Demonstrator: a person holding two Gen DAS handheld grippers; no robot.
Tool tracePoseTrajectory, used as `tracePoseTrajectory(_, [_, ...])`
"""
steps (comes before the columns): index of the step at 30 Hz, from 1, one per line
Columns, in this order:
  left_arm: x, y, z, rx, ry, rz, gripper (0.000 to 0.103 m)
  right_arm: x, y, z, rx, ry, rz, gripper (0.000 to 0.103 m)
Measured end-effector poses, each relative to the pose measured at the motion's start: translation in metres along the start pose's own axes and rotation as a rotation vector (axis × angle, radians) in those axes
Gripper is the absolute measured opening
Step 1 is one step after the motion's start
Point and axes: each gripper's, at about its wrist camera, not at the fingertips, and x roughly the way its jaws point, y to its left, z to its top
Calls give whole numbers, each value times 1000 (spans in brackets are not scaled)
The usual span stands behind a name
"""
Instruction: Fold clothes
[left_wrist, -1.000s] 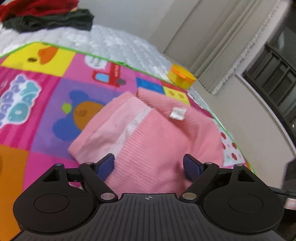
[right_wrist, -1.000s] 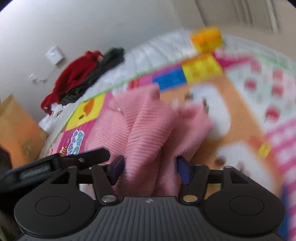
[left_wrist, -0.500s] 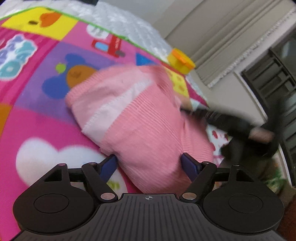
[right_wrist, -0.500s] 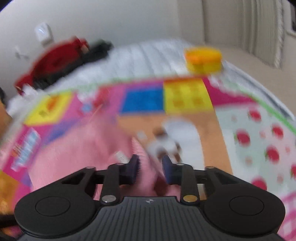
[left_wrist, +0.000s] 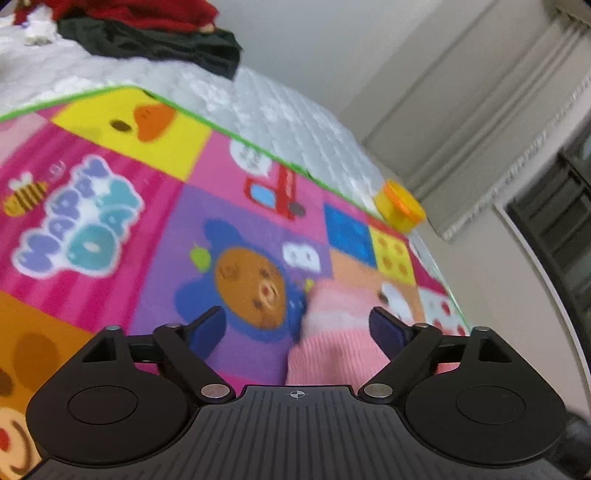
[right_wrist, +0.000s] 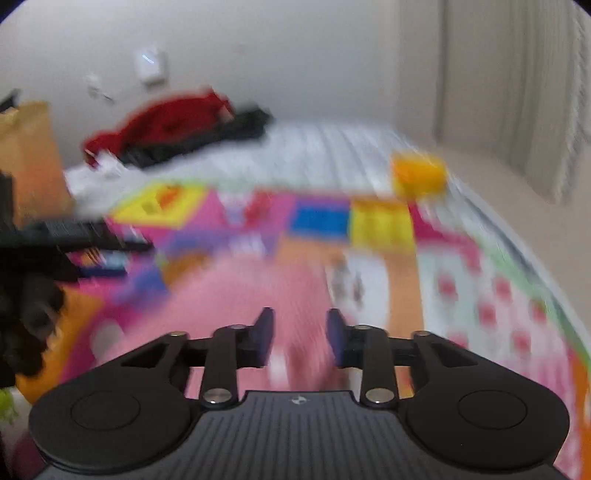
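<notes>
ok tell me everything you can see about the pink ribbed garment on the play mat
The pink ribbed garment looks like soft knit or corduroy-like cloth, with a paler pink band across it near one end. It lies bunched on the colourful cartoon play mat, partly covering the blue bear picture's edge. In the left wrist view it sits toward the right finger of the open left gripper, partly hidden by the gripper body. In the blurred right wrist view it spreads ahead of the right gripper, whose jaws stand apart.
</notes>
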Motion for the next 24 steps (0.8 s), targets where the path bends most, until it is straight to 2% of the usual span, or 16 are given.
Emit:
tracePoseTrajectory(2, [0,4,1,3,-12,40,93,16,12,22,-63,17,111,66])
tracePoseTrajectory(3, [2,7,1,-4,-6,62,93,31,19,27,-89,48,138,66])
tracePoseTrajectory(5, [5,15,2,-37,19,76,93,67,35,31,-137,133,166,66])
tracePoseTrajectory(7, [8,23,5,-70,37,68,93,104,42,25,-172,237,153,65])
tracePoseTrajectory(8, [9,26,6,-79,38,66,93,118,44,22,-172,286,148,43])
tracePoseTrajectory(9, [9,29,8,-84,35,64,94,123,48,21,-162,310,158,15])
tracePoseTrajectory(11, [6,34,12,-94,20,58,94,100,59,27,-165,247,171,3])
tracePoseTrajectory(14, [4,40,18,-119,0,45,95,51,55,47,-70,59,187,2])
tracePoseTrajectory(16, [8,36,15,-107,23,20,95,44,44,52,-36,21,131,3])
tracePoseTrajectory(19, [15,26,9,-66,74,-26,95,63,30,45,-68,65,-34,6])
tracePoseTrajectory(20, [17,22,6,-50,95,-46,96,66,23,41,-50,85,-75,11])
tracePoseTrajectory(22, [23,11,-2,-3,149,-108,97,51,0,36,59,55,-87,25])
tracePoseTrajectory(24, [27,3,-8,34,176,-132,97,29,-25,28,174,6,-66,59])
